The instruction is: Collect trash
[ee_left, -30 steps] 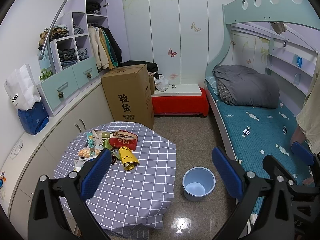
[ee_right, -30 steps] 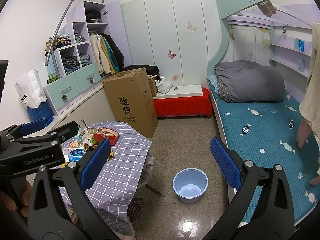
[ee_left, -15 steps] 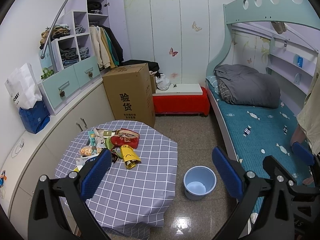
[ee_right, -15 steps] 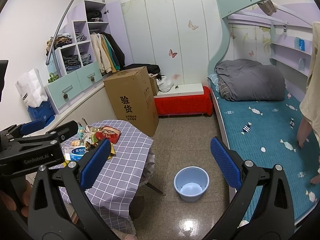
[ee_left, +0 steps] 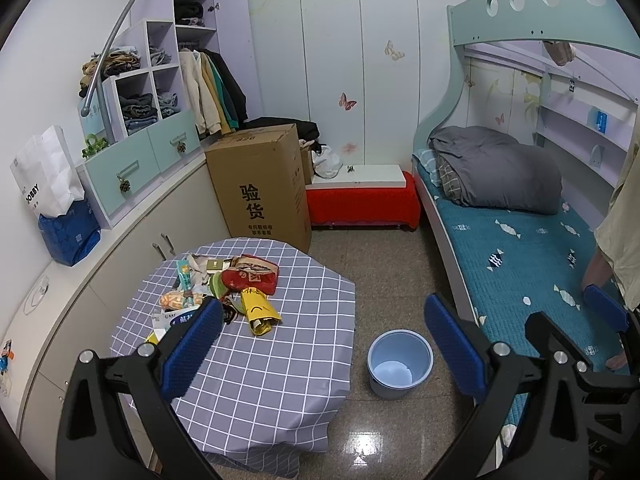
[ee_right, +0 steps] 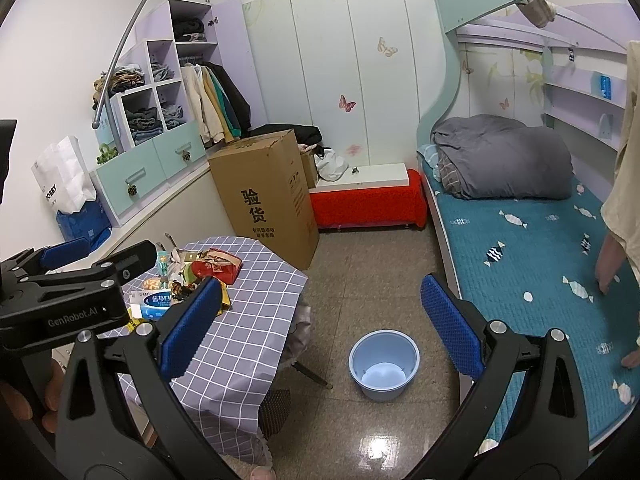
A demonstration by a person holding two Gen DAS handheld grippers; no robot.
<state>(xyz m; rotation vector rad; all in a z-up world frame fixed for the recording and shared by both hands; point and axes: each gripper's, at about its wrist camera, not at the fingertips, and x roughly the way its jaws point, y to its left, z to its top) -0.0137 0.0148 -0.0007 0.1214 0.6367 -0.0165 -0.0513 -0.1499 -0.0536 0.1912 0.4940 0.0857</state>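
A pile of trash lies on a small table with a grey checked cloth: a red packet, a yellow wrapper, an orange snack bag and a blue-and-white box. An empty light-blue bucket stands on the floor right of the table. My left gripper hangs open above the table's near edge, holding nothing. My right gripper is open too, over the floor between the table and the bucket. From the right wrist view, the left gripper shows over the pile.
A tall cardboard box stands behind the table, and a red bench beyond it. Cabinets and shelves run along the left wall. A bunk bed with a teal mattress fills the right side. A person's hand rests on it.
Both views have drifted only slightly. The grippers stay open and nothing on the table has moved.
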